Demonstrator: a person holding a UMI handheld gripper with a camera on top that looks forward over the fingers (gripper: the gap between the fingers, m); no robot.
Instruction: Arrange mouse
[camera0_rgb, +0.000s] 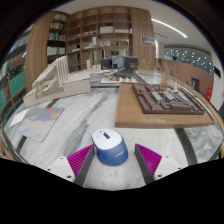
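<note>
A blue and white computer mouse (109, 147) lies on a white marbled table (90, 115). It sits between my two fingers, near their tips, with a small gap at each side. My gripper (113, 154) is open. The left pad (80, 159) and the right pad (148, 158) are magenta and flank the mouse without pressing on it. The mouse rests on the table on its own.
A grey mouse mat (33, 122) lies to the left on the table. A wooden architectural model (165, 100) stands ahead to the right, another model (60, 82) ahead to the left. Bookshelves (100, 35) fill the back wall.
</note>
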